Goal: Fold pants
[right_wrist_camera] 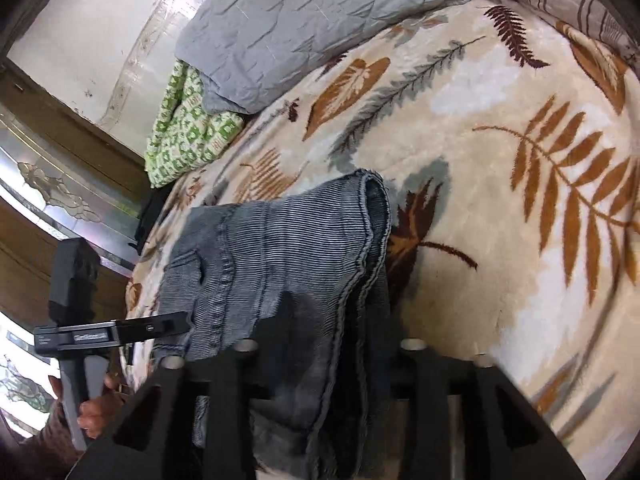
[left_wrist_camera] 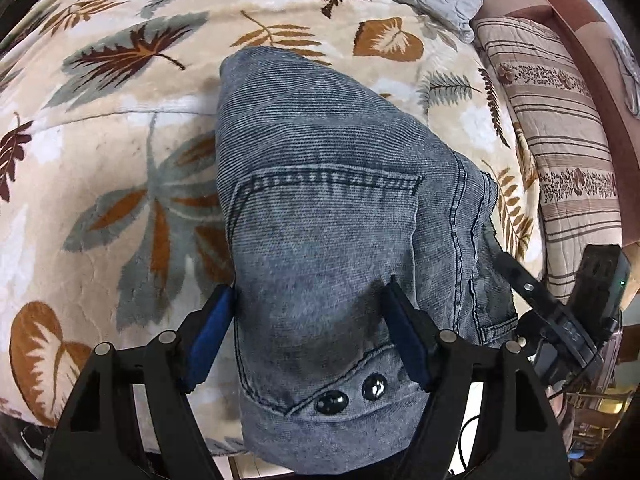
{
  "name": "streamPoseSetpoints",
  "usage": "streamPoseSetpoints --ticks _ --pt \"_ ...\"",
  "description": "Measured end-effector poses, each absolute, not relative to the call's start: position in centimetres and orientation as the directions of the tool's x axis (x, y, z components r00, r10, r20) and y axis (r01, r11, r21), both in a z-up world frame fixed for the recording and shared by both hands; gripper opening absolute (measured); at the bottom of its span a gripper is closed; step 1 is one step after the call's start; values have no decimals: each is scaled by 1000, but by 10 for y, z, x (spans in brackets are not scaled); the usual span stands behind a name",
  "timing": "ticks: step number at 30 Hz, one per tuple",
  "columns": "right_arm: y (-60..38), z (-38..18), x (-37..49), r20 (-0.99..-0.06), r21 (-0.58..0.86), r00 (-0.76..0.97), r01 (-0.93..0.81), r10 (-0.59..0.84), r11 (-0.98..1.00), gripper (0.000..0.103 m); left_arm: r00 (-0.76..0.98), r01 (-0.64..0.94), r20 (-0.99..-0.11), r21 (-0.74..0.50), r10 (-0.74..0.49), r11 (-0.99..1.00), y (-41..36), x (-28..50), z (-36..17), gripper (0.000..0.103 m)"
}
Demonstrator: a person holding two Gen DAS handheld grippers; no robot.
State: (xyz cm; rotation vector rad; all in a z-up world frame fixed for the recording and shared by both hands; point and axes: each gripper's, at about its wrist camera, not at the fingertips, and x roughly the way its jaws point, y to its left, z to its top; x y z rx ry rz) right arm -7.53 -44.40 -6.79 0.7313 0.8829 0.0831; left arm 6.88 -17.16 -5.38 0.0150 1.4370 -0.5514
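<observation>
The pants (left_wrist_camera: 332, 216) are grey-blue corduroy, folded into a thick bundle on a leaf-patterned blanket (left_wrist_camera: 120, 120), with a back pocket and two dark buttons facing up. My left gripper (left_wrist_camera: 310, 294) is open, its blue pads either side of the waist end, the right pad pressing the cloth. My right gripper (right_wrist_camera: 320, 320) is at the bundle's side; its fingers are buried in the folded layers of the pants (right_wrist_camera: 280, 248), so its tips are hidden. The right gripper also shows in the left wrist view (left_wrist_camera: 560, 312) at the pants' right edge.
A grey quilted pillow (right_wrist_camera: 304, 20) and a green patterned cloth (right_wrist_camera: 184, 136) lie at the bed's far side. A striped pillow (left_wrist_camera: 560, 140) lies along the brown headboard (left_wrist_camera: 560, 8). A wooden wardrobe with glass panels (right_wrist_camera: 48, 184) stands beside the bed.
</observation>
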Motion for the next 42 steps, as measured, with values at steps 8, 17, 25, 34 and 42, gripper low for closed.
streamPoseSetpoints --ticks 8,17,25,34,42 --pt "-469 -54 -87 -677 599 677 279 289 751 81 175 332 -938 -230 -299 915 -136 71 -25 83" --pt "-463 -104 -52 -604 747 586 181 540 640 84 0 214 -915 -395 -404 894 -127 89 -55 83" --pt "-460 -118 -44 -495 830 528 54 690 555 81 -151 207 -869 -493 -470 845 -153 83 -84 85" --pt "-424 -86 -30 -671 666 482 58 564 743 53 -118 279 -865 -500 -487 820 -166 75 -62 48" --pt "-403 -26 -10 -634 655 510 -45 581 754 53 -59 293 -854 -509 -517 809 -148 84 -26 34"
